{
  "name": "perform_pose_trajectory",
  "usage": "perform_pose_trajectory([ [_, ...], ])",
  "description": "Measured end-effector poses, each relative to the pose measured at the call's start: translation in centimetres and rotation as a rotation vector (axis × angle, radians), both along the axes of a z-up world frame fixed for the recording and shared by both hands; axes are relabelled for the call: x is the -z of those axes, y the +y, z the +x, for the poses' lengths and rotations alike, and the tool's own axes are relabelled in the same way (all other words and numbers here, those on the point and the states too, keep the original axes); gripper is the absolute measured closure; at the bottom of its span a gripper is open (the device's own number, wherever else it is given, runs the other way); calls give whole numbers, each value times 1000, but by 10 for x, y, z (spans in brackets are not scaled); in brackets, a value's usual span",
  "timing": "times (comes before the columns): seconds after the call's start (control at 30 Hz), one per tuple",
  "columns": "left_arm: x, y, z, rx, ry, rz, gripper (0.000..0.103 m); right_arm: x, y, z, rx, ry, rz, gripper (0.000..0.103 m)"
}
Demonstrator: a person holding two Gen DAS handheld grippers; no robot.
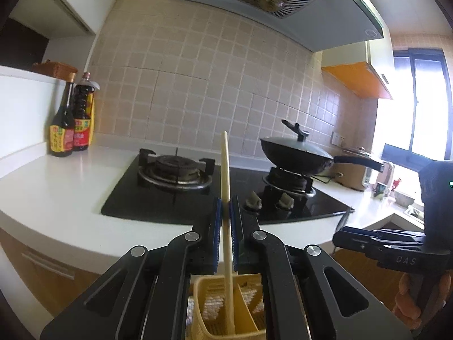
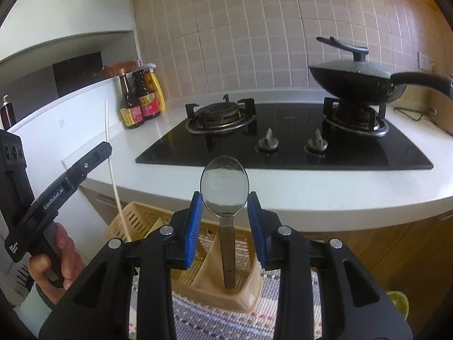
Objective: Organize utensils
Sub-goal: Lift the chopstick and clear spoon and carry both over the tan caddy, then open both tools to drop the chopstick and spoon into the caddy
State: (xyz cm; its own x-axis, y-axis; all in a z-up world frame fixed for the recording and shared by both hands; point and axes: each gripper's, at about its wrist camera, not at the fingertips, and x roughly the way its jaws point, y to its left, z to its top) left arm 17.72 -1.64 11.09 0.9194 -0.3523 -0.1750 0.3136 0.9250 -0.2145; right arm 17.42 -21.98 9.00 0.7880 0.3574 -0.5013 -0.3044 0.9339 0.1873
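Left gripper (image 1: 225,212): jaws clamped together on thin stick, pointed forward. Right gripper (image 2: 225,206): jaws parted wide, pads touching nothing.

I am seeing the utensil basket (image 2: 220,272) sitting near me on a woven mat (image 2: 215,320), in front of the counter (image 2: 311,187). A chopstick (image 1: 226,226) is standing in its left compartment and a spoon (image 2: 225,198) in the compartment to the right. On the counter, the hob (image 2: 286,141) is lying beyond, a lidded wok (image 2: 359,82) sitting on its right burner. Sauce bottles (image 2: 140,99) are standing far left by the wall.
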Motion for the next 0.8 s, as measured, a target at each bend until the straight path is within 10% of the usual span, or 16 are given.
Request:
perform_pose_trajectory([
  [0.1, -1, 6, -9, 18, 18, -14, 86, -2, -3, -8, -4, 13, 18, 70],
  [0.2, -6, 13, -21, 39, 31, -32, 69, -8, -5, -22, 0, -3, 38, 45],
  [0.57, -31, 30, -97, 102, 135, -5, 60, -35, -9, -85, 28, 40, 27, 45],
  [0.8, 2, 33, -132, 151, 388, 62, 60, 3, -16, -113, 66, 252, 13, 45],
])
